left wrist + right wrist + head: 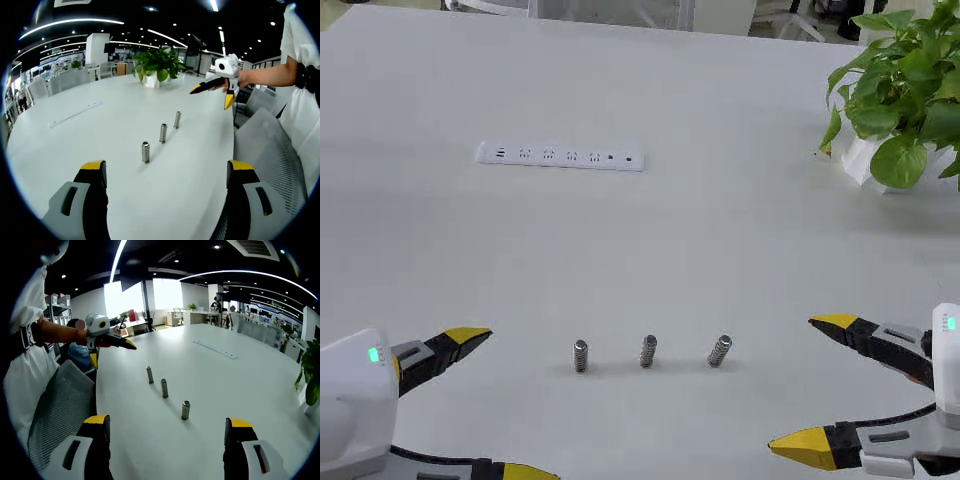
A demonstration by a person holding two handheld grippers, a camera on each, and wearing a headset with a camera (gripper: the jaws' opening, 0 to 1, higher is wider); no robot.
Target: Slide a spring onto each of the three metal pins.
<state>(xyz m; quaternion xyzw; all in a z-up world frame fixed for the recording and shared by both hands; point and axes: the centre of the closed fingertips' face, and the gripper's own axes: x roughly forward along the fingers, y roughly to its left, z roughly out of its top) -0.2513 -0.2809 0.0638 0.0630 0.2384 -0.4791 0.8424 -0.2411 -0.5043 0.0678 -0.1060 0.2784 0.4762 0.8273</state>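
Three metal pins stand in a row on the white table, each with a spring around it: the left pin (581, 355), the middle pin (648, 350) and the right pin (720, 350). They also show as a line in the left gripper view, nearest pin (145, 151), and in the right gripper view, nearest pin (185, 410). My left gripper (490, 405) hovers open at the lower left, well apart from the pins. My right gripper (820, 385) hovers open at the lower right, holding nothing. Each gripper shows in the other's view, right gripper (215, 92), left gripper (107, 347).
A white power strip (560, 156) lies flat further back on the table. A potted green plant (905, 90) stands at the far right corner. A grey mesh chair (275, 150) sits by the table's near edge. Bare table surface surrounds the pins.
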